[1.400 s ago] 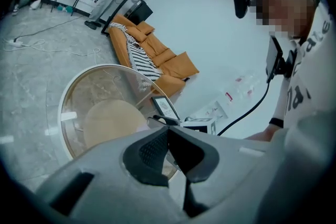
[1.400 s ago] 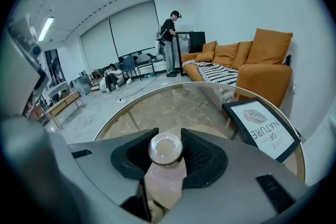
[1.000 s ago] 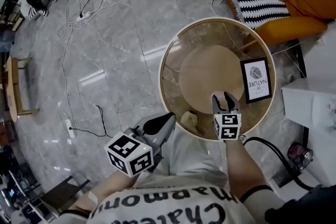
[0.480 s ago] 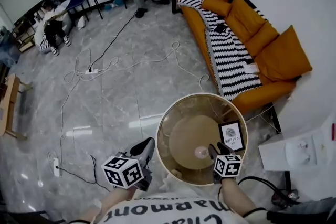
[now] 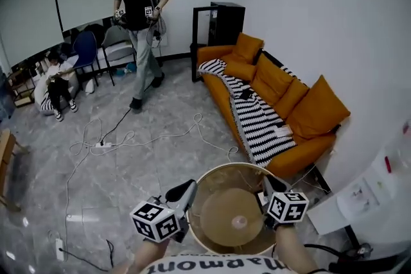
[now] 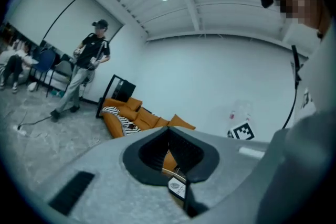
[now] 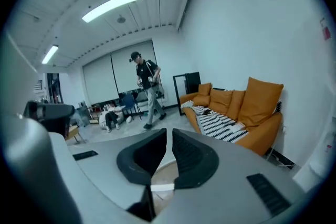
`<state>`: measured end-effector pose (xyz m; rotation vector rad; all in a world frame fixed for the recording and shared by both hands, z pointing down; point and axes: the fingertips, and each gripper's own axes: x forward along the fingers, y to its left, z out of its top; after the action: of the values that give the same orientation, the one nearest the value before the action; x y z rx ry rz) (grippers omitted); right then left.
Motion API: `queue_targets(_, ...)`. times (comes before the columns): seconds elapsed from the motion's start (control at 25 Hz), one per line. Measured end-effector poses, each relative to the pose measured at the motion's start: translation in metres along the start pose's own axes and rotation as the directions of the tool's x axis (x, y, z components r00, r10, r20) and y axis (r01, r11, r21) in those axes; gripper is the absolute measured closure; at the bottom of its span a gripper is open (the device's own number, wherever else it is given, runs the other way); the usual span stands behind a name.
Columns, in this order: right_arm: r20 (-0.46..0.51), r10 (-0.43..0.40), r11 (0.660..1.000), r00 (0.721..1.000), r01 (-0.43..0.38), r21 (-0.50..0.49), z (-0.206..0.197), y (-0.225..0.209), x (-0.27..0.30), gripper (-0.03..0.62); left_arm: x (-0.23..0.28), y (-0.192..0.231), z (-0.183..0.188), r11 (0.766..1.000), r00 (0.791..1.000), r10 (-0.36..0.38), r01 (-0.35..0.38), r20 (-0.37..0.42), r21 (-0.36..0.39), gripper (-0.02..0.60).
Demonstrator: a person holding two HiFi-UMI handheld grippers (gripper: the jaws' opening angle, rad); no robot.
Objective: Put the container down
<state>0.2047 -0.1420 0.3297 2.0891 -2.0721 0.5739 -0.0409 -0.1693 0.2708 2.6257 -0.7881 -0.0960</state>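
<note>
A small pale round container [image 5: 239, 222] sits on the lower shelf of the round glass-topped table [image 5: 212, 179] at the bottom of the head view. My left gripper [image 5: 183, 192] hovers at the table's left rim; in the left gripper view its jaws [image 6: 168, 131] meet at the tips with nothing held. My right gripper [image 5: 270, 186] is over the table's right rim, apart from the container. In the right gripper view its jaws [image 7: 169, 131] are closing, with a thin slit left and nothing between them.
An orange sofa [image 5: 282, 99] with a striped blanket stands behind the table. A person [image 5: 138, 9] walks at the back, and another sits at the far left [image 5: 54, 83]. Cables [image 5: 128, 138] trail over the grey floor. A white cabinet [image 5: 379, 196] stands at right.
The head view has tilted up from steeply down to forward, so the table slid to the bottom. The framed card has left that view. Both grippers sit lower in the frame.
</note>
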Motion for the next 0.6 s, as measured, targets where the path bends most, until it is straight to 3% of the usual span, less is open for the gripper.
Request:
queue_targets(0.08, 0.071, 0.036, 0.999, 0.997, -0.036, -0.009, 0.034, 0.018, -0.017, 0.554, 0.0, -0.022, 0.023, 0.996, 0.997, -0.076, 0.075, 0.032, 0.052, 0.566)
queue_targets(0.28, 0.227, 0.066, 0.997, 0.972, -0.054, -0.058, 0.097, 0.069, -0.074, 0.557, -0.031, -0.059, 0.074, 0.977, 0.969, -0.214, 0.209, 0.122, 0.048, 0.566)
queue_targets(0.44, 0.268, 0.056, 0.994, 0.962, -0.028, -0.107, 0.109, 0.11, -0.114, 0.56, -0.073, -0.068, 0.094, 0.97, 0.961, -0.24, 0.23, 0.135, 0.084, 0.566)
queue_targets(0.6, 0.263, 0.033, 0.995, 0.964, -0.007, -0.1, 0.092, 0.138, -0.141, 0.563, -0.112, -0.07, 0.099, 0.967, 0.959, -0.249, 0.238, 0.133, 0.092, 0.566)
